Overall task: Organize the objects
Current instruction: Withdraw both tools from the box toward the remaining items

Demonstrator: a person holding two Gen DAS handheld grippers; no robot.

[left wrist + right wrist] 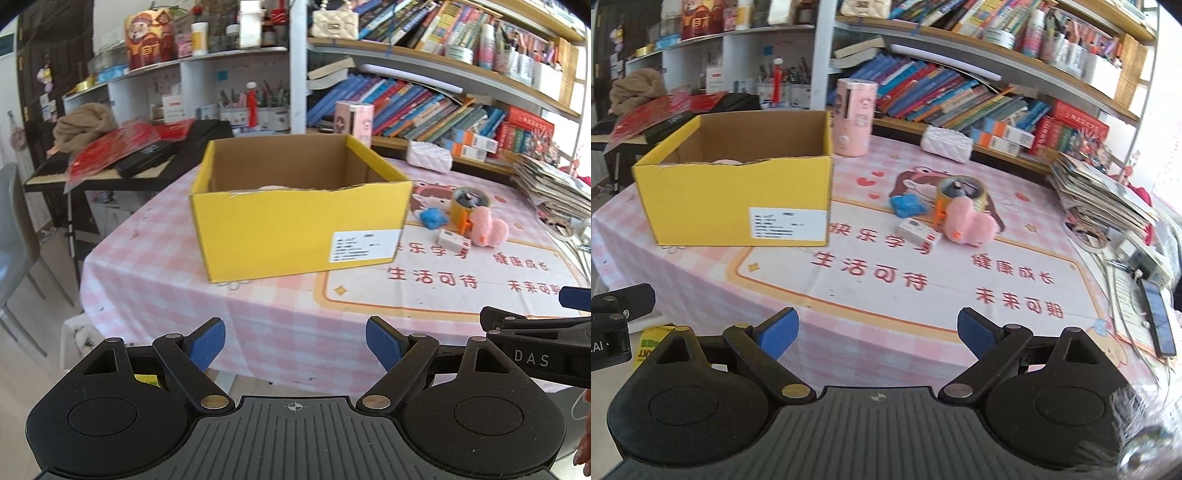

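Left gripper (295, 343) and right gripper (877, 334) wide apart, empty, at table (886, 295) edge, short of yellow box (295, 221).

The box (738, 192) sits on the table (886, 280), left of the toys (967, 221).

"DAS" on right gripper (532, 356).

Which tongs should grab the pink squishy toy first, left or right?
Probably the right tongs. In their view the pink toy lies almost straight ahead, nothing between. For the left tongs it lies far to the right, and the yellow box fills the middle. Both are open and empty.
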